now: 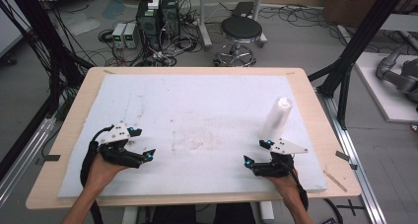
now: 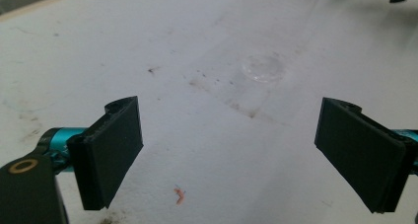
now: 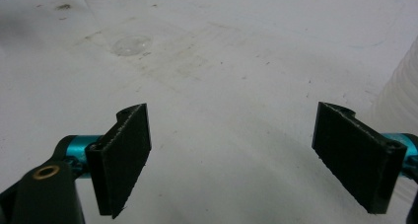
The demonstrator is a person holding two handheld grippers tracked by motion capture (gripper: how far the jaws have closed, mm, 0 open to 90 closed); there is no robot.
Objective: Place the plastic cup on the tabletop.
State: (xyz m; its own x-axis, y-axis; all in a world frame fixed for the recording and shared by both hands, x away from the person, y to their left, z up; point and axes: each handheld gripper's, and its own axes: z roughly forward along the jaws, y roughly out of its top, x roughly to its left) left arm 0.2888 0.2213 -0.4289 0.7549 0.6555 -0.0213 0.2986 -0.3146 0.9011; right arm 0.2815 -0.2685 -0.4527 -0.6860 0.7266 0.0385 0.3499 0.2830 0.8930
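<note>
Cup stack [image 1: 276, 116]: tall, translucent, leaning a little, standing at about 3 o'clock on the white foam board [image 1: 197, 93], close to its right edge. Seen again as a pale ribbed wall at 3 o'clock in the right gripper view [image 3: 401, 81].

Right claw [image 1: 257, 152]: parked just beside the stack's foot, with the stack at roughly 1 o'clock from it. Jaws spread wide, nothing between them but stained foam; not touching the stack as far as can be told.

Single clear cup [image 2: 263, 68]: very faint, apparently upright near the board's centre, round base visible at 12 o'clock ahead of the left claw and at 11 o'clock in the right gripper view [image 3: 130, 44].

Left claw [image 1: 143, 142]: low over the board at about 8 o'clock, pointing inward toward the centre. Jaws well apart, empty, clear of the cup.

Step in hand, by judgement: an approach with both claws open, before any grasp, probably to pull a cup from the stack or to handle the loose one.

Next move, likely: swing the right claw toward 1 o'clock, straddle the stack low down, close gently. Thin plastic and a leaning column, so easy to crush or topple; steady with the left claw if needed.

Beyond the board: wooden table [image 1: 315, 110] rim all round.
</note>
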